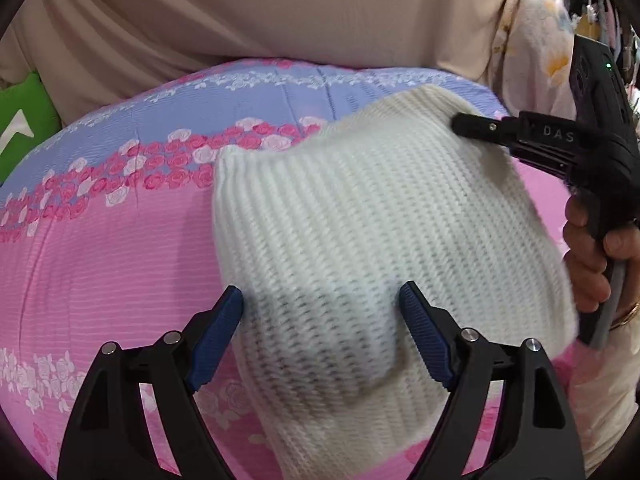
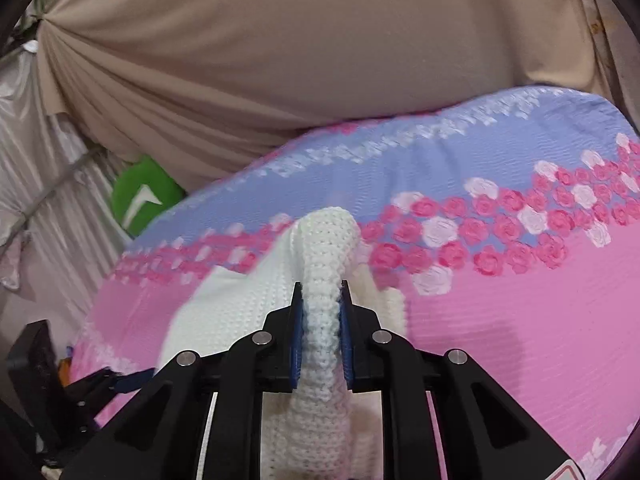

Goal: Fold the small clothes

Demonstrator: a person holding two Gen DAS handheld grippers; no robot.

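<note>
Left wrist view: nearest the camera, the left gripper spreads its two black arms wide, blue pads well apart; a white knitted garment lies beneath and between them, its near part in their shadow; whether the pads touch the knit cannot be told, and they do not pinch it; the garment rests on a bedspread striped pink and lilac with bands of printed roses; at the right edge a hand grips the handle of the right gripper, whose black tip meets the garment's far right corner; beige draped cloth fills the background; a green cushion shows at the far left.

Right wrist view: nearest the camera, the right gripper has its blue pads drawn close together, clamped on a raised ridge of the white knitted garment; the ridge stands up between the pads and arches away from the lens; more of the knit spreads to the left on the bedspread; the left gripper shows dimly at lower left; the beige draped cloth and green cushion sit behind.
</note>
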